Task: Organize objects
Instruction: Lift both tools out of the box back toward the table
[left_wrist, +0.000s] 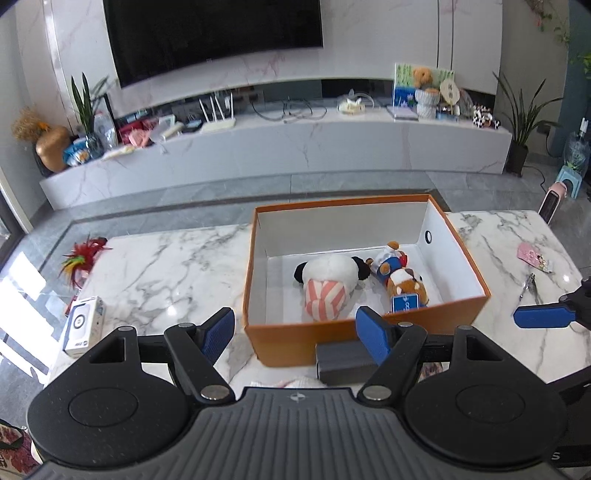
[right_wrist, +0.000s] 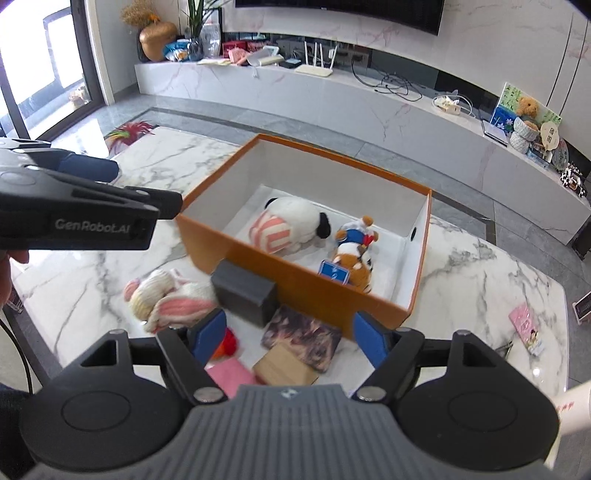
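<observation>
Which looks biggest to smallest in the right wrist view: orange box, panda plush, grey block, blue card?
1. Orange box
2. Panda plush
3. Grey block, though it sits nearer the camera, so it's unsure against the panda
4. Blue card

Plush toys inside box

The left gripper bore "GenRobot.AI" in pale letters on its black side. Print on the blue tag of a plush toy was too small to read.
</observation>
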